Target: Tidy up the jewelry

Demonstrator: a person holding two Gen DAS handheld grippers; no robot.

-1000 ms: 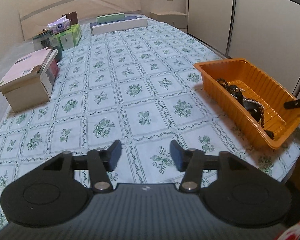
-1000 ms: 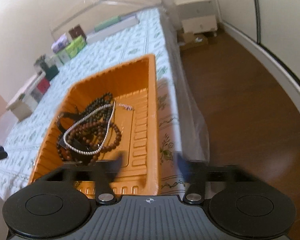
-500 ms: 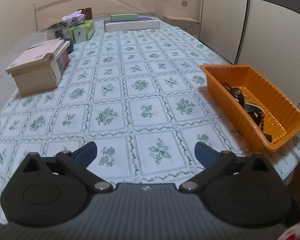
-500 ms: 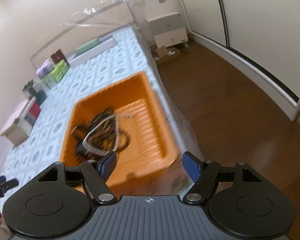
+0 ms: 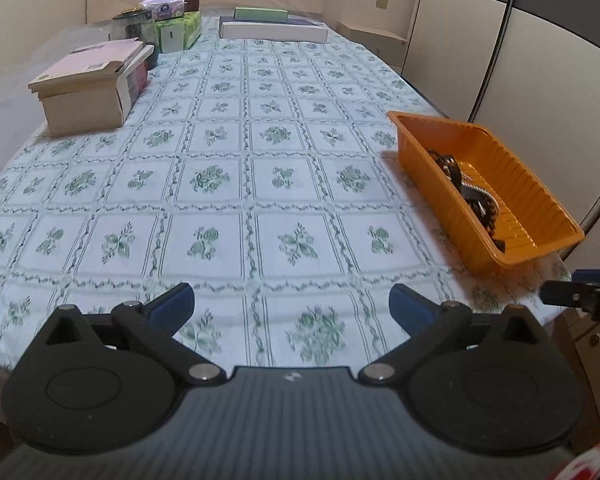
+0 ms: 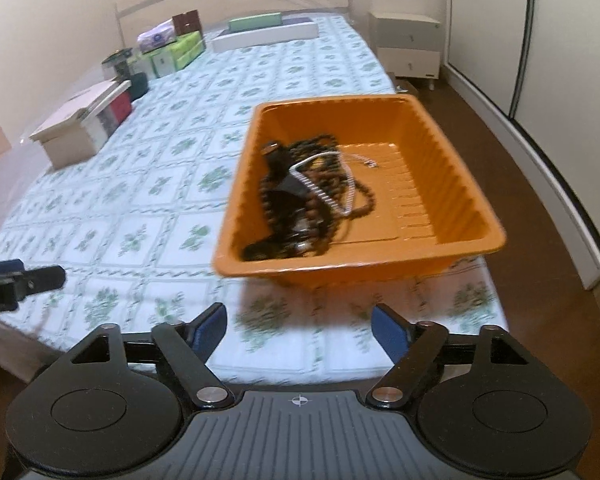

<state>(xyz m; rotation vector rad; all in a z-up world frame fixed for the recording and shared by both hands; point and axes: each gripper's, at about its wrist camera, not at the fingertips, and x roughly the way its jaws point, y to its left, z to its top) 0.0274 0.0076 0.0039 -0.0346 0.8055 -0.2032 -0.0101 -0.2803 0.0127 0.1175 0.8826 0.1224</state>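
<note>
Both grippers hang empty near the table edge: left gripper (image 5: 292,300) spread wide, right gripper (image 6: 298,326) opening, facing tangled jewelry (image 6: 304,204) in the tray (image 6: 452,184); a reach in comes next.

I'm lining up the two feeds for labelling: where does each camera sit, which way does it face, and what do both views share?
Left wrist: sits on the left gripper, looking down along the patterned table; its own open fingers show, and the right gripper's tip at the right edge.
Right wrist: sits on the right gripper, jaws opening with nothing between them, facing the orange tray of jewelry; the left gripper's tip shows at the left edge.
Shared: tray, jewelry, table, cardboard box.
</note>
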